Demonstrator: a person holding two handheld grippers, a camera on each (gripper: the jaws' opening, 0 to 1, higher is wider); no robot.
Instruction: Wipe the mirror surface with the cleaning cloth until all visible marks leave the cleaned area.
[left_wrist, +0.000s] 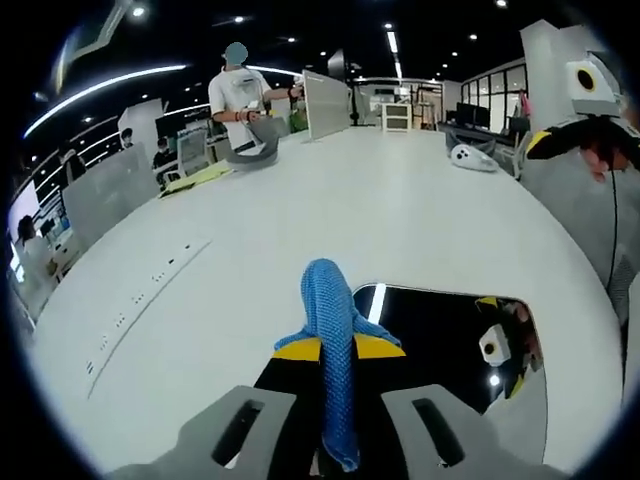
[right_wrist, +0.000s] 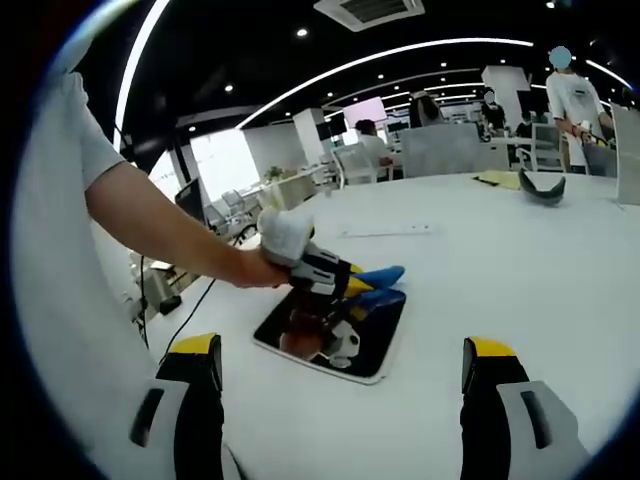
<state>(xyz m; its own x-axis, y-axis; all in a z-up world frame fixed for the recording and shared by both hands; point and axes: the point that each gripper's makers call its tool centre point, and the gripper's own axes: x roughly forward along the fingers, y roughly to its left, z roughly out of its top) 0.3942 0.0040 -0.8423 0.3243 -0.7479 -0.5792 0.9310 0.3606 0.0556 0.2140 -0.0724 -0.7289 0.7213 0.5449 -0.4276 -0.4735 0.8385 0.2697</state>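
So the left gripper (left_wrist: 337, 345) has its jaws clamped on the blue cleaning cloth (left_wrist: 330, 330). The cloth runs up between the yellow-tipped jaws, pokes out past them in a rounded hump, and its tail hangs back toward the camera. From the right gripper view you can see the same left gripper (right_wrist: 362, 283) coming in from the left, held in a person's hand (right_wrist: 262, 267), with the blue cloth (right_wrist: 383, 274) sticking out of its tips right over the far part of the mirror.

The mirror (right_wrist: 375, 335) is a dark, glossy rectangle with a pale rim, lying flat on the big white table (right_wrist: 520, 270), and its glass reflects the gripper above it. In the left gripper view the mirror (left_wrist: 440, 320) sits just right of and beyond the jaws. Can't tell from either shot whether the cloth is actually touching the glass or just above it.

The right gripper (right_wrist: 340, 375) is wide open, nothing between its jaws, sitting on the near side of the mirror and apart from it. You also catch it up at the far right in the left gripper view (left_wrist: 585, 140).

Further back on the table there's a dark curved thing (right_wrist: 543, 187), and a person in a white shirt (left_wrist: 238, 95) is standing at the far edge.
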